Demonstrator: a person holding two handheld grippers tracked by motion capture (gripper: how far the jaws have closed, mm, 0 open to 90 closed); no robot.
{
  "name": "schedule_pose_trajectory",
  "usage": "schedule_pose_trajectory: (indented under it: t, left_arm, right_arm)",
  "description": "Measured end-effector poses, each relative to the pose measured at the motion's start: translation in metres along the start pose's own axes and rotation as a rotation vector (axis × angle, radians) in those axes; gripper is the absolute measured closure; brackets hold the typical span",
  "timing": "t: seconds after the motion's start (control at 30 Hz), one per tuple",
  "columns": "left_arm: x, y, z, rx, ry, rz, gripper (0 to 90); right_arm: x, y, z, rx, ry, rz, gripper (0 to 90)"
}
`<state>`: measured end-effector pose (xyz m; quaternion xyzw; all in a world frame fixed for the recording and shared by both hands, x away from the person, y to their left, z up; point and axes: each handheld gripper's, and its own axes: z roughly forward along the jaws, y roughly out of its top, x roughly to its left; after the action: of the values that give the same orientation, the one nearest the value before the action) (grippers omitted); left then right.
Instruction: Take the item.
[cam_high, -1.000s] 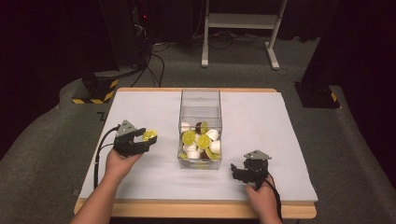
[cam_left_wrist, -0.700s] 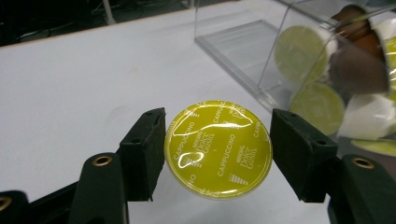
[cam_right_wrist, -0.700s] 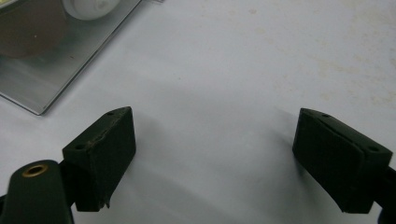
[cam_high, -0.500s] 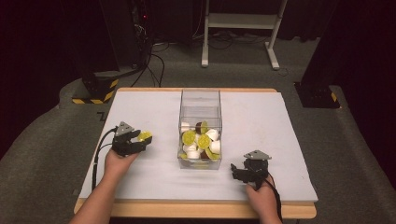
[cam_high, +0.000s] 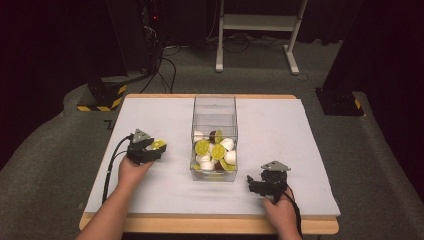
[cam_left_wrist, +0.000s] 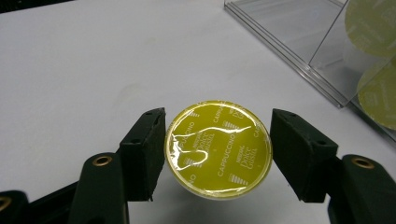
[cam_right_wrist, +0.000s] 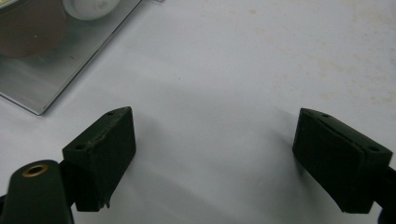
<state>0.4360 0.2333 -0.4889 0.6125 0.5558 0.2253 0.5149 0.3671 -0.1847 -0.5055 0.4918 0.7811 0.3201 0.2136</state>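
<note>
- High view: A person sits at a white surface (cam_high: 300, 130). In the middle stands a clear box (cam_high: 214, 137). It is about half full of little coffee pods, some with yellow lids, some white, one brown. The left gripper (cam_high: 150, 148) is left of the box, well apart from it, and holds a yellow pod (cam_high: 158, 144). The right gripper (cam_high: 257, 183) sits low on the surface, near the box's front right corner.
- Left gripper view: The fingers (cam_left_wrist: 142, 154) are clenched on the pod (cam_left_wrist: 218, 147), one on each side of its round rim. The shiny lid says "cappuccino". The box wall (cam_left_wrist: 299, 42) is up and to the right, with two yellow lids behind it. I think the pod is being set down on the bare surface. To do that well, lower it flat, then let go slowly so it does not tip or roll.
- Right gripper view: The fingers (cam_right_wrist: 102, 149) are released, spread wide, with nothing between them, just white surface. The box corner (cam_right_wrist: 51, 70) is at the top left, with a white pod and a brown pod inside.
</note>
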Motion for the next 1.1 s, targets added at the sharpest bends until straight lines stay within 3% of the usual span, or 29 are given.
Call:
schedule_pose_trajectory:
  t: [0.2, 0.43, 0.5, 0.73, 0.97, 1.1]
  left_arm:
    - [0.000, -0.005, 0.009, 0.000, 0.020, -0.001, 37.7]
    - [0.000, -0.005, 0.009, 0.012, 0.027, 0.010, 37.3]
    - [-0.002, -0.005, 0.009, 0.001, 0.026, -0.006, 35.0]
    - [-0.002, -0.002, 0.003, 0.024, 0.013, 0.002, 23.7]
    - [-0.003, 0.002, -0.006, 0.015, 0.000, -0.019, 22.1]
    - [-0.004, 0.003, -0.014, 0.031, -0.011, -0.001, 22.1]
  right_arm:
    - [0.000, 0.000, 0.000, 0.000, 0.000, 0.000, 13.3]
    - [0.000, 0.000, 0.000, 0.000, 0.000, 0.000, 13.3]
    - [0.000, 0.000, 0.000, 0.000, 0.000, 0.000, 13.3]
    - [0.000, 0.000, 0.000, 0.000, 0.001, -0.001, 13.4]
    - [0.000, 0.000, 0.000, 0.000, 0.000, -0.001, 13.4]
    - [0.000, 0.000, 0.000, 0.000, 0.000, -0.001, 13.4]
